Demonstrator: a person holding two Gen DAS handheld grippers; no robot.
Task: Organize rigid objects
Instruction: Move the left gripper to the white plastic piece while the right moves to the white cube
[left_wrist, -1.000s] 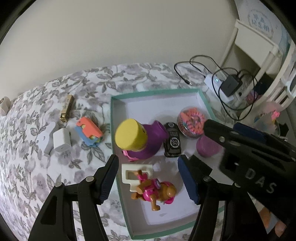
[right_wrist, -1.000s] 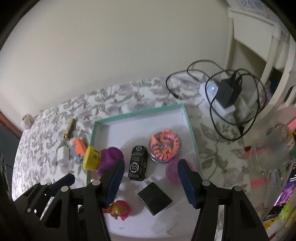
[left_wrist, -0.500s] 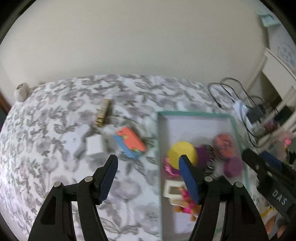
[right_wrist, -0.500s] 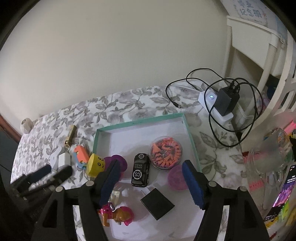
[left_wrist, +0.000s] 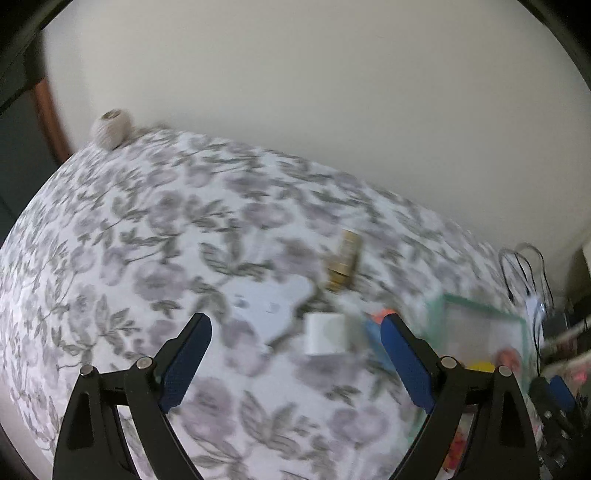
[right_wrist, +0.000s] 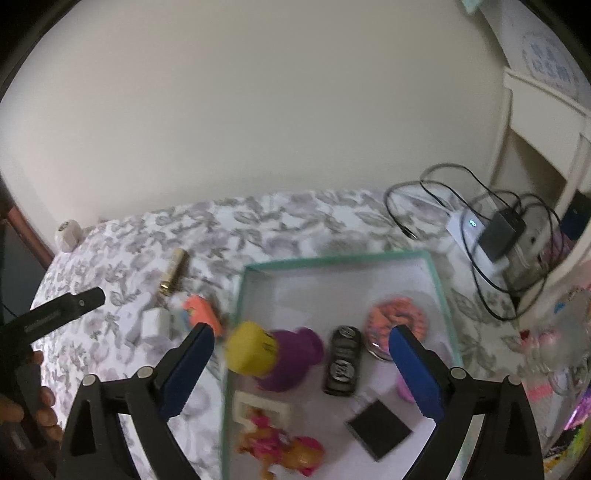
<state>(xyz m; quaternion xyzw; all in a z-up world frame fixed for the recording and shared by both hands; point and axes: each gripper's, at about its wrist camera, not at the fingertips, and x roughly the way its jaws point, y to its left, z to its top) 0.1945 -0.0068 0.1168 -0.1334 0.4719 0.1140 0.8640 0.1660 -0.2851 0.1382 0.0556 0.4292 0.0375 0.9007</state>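
only right view shows teal tray (right_wrist: 441, 291) contents clearly; left tongs (left_wrist: 295, 358), right tongs (right_wrist: 301, 363) both opening, empty.

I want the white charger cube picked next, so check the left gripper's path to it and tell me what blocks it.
Nothing visible blocks it. The left gripper is empty, its jaws opening, and the white charger cube lies on the floral cloth just beyond its fingertips. The orange and blue toy sits beside the cube, close to the right finger.
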